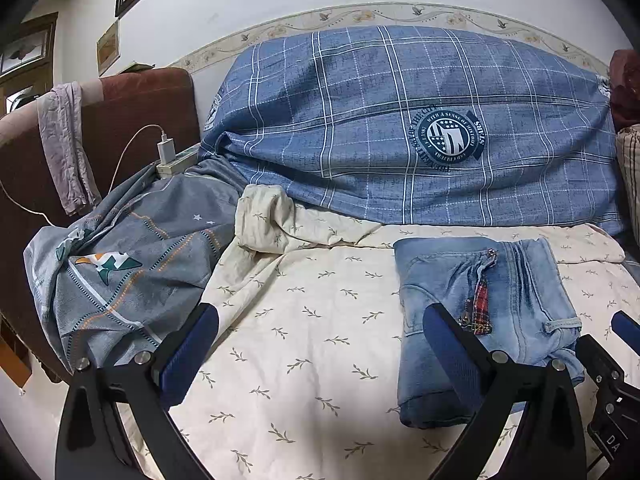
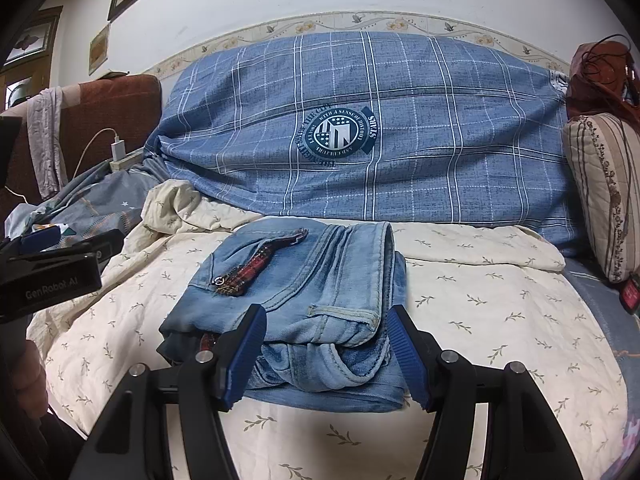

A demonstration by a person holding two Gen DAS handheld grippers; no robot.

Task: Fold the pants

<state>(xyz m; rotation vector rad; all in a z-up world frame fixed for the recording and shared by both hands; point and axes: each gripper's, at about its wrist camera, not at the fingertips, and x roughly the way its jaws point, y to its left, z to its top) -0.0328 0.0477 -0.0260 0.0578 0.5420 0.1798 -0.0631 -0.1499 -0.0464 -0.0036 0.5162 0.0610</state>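
Note:
Light blue jeans [image 1: 500, 304] lie folded in a thick bundle on the cream leaf-print sheet [image 1: 304, 344], a red plaid trim showing on top. In the right wrist view the jeans [image 2: 320, 280] sit straight ahead. My right gripper [image 2: 325, 354] is open, its blue pads either side of the bundle's near end, not closed on it. My left gripper [image 1: 320, 350] is open and empty over bare sheet, its right finger [image 1: 452, 352] overlapping the jeans' left edge. The left gripper's body also shows at the left of the right wrist view [image 2: 52, 272].
A big blue plaid duvet [image 1: 400, 128] is piled along the wall behind. A grey patterned cover [image 1: 120, 276] lies at left by a brown headboard [image 1: 132, 120] with a power strip and charger [image 1: 168, 156]. A striped cushion [image 2: 604, 196] stands at right.

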